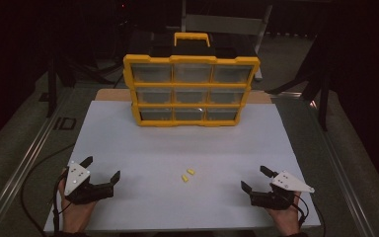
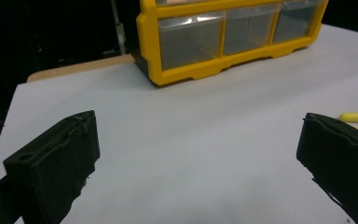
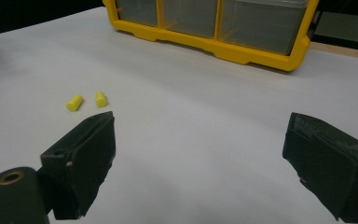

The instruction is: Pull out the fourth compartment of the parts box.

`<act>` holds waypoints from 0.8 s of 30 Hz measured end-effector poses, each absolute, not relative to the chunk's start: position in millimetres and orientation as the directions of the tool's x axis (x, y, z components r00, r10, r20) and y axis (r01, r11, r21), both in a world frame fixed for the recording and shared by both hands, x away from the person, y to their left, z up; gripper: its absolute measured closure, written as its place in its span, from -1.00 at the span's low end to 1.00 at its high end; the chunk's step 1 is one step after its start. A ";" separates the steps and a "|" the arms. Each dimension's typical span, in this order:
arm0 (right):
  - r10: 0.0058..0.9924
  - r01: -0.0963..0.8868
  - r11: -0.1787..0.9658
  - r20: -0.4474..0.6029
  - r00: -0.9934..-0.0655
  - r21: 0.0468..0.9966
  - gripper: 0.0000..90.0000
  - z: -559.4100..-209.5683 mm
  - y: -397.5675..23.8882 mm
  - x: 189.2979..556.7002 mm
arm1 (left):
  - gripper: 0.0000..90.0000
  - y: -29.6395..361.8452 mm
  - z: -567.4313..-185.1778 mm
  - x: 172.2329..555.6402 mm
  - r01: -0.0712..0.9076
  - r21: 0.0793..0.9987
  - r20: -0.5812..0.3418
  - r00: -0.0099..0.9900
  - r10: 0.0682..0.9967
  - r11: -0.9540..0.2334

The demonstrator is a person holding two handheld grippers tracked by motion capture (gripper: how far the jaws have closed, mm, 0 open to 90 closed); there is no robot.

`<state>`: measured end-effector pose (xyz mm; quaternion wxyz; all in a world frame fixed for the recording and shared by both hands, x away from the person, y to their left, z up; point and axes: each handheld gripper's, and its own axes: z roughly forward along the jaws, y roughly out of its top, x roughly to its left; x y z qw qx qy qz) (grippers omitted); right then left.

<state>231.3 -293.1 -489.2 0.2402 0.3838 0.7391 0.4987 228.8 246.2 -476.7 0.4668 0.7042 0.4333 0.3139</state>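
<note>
Two small yellow earplugs (image 1: 188, 175) lie side by side on the white board (image 1: 128, 148), near its front middle. The right gripper view has them at upper left (image 3: 88, 101); the left gripper view catches one at the right edge (image 2: 352, 116). A yellow organizer (image 1: 191, 89) with clear drawers stands upright at the board's far side, its drawers closed. My left gripper (image 1: 101, 169) rests at the front left, held by a hand, jaws wide apart and empty. At the front right, my right gripper (image 1: 255, 178) is likewise open with nothing between its jaws.
The organizer's front shows in both gripper views (image 2: 223, 42) (image 3: 214, 28). A metal rail (image 1: 24, 163) runs along the table's left side, and dark stands and cables lie beyond the board. A wooden strip (image 1: 111, 95) edges the board at the back.
</note>
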 end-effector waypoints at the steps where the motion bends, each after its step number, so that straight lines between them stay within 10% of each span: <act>1: 0.805 0.326 0.212 0.024 -0.592 0.921 -0.80 -489.4 -292.2 231.1 | -1.00 245.3 -476.7 228.4 0.314 0.930 0.042 0.428 0.903 -0.192; 24: 0.808 0.307 0.193 0.027 -0.588 0.932 -0.80 -488.7 -290.6 230.9 | -1.00 231.8 -464.6 237.3 0.272 0.934 0.087 0.457 0.885 -0.232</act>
